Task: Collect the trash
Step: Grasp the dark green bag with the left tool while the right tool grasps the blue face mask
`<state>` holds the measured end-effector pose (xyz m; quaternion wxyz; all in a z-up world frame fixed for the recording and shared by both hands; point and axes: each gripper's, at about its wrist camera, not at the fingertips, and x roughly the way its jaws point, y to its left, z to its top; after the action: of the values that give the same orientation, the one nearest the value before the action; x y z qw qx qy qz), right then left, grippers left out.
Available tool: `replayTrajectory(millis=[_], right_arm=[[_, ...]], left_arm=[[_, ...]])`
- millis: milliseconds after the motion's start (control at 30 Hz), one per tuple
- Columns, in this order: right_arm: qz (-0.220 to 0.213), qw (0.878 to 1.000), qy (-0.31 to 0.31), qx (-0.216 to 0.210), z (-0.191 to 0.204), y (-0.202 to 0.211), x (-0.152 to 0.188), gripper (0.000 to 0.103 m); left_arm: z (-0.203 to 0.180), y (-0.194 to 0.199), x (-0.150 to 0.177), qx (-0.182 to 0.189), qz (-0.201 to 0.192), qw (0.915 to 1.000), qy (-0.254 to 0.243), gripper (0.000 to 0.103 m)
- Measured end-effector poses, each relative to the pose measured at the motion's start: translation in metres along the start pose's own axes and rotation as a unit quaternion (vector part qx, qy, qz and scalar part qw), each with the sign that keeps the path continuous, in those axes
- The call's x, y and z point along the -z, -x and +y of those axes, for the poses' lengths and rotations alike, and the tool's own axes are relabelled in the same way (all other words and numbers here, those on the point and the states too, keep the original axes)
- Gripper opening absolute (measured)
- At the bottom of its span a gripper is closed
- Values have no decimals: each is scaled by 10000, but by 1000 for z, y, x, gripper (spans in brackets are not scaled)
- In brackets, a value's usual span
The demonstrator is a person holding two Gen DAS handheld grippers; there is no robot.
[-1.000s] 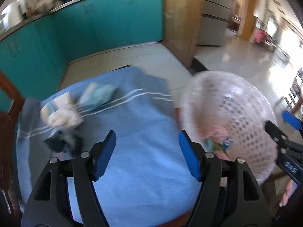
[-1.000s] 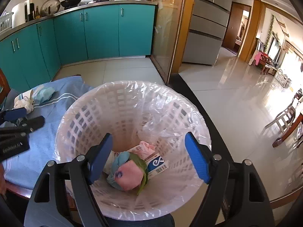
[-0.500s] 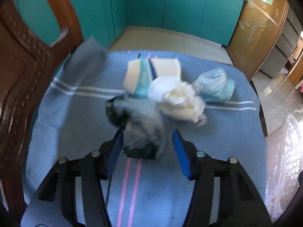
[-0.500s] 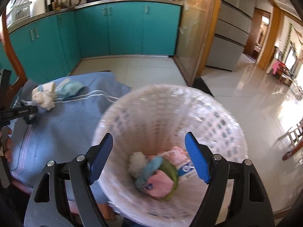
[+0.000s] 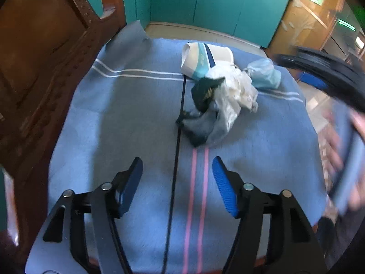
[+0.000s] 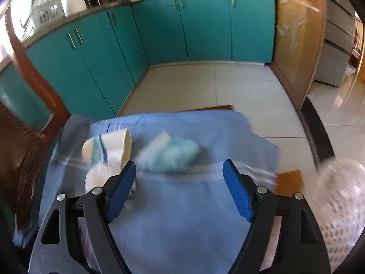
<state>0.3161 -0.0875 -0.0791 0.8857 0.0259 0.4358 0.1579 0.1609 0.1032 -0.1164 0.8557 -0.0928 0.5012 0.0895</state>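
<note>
Both claws had swung away from the bin to the trash pile (image 5: 219,96) on the blue cloth (image 5: 127,118). Left claw (image 5: 177,183), empty and opening, was nearer, pile straight ahead. Right claw (image 6: 179,188) stayed wide, empty.

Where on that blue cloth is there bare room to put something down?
The near half of the blue cloth is bare, between the wooden chair and the pink stripes, crossed only by a thin black rod. It is crowded farther back, where the paper cup, white wrapper, dark scraps and bluish wad bunch together.
</note>
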Motion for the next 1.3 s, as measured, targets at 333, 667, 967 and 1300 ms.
replayTrajectory(millis=[333, 667, 967, 1300], right_arm=[[803, 9953, 517, 141, 36, -71, 13, 31], [891, 9933, 671, -285, 9, 11, 76, 25], [928, 9901, 773, -718, 3, 65, 112, 31], [737, 9943, 759, -159, 1, 67, 119, 72]], left_arm=[[12, 10, -28, 38, -326, 9992, 245, 85], [-20, -25, -61, 370, -266, 9990, -5, 53], [-28, 9, -11, 824, 57, 9949, -581, 47], [-7, 20, 7, 914, 190, 9953, -264, 88]])
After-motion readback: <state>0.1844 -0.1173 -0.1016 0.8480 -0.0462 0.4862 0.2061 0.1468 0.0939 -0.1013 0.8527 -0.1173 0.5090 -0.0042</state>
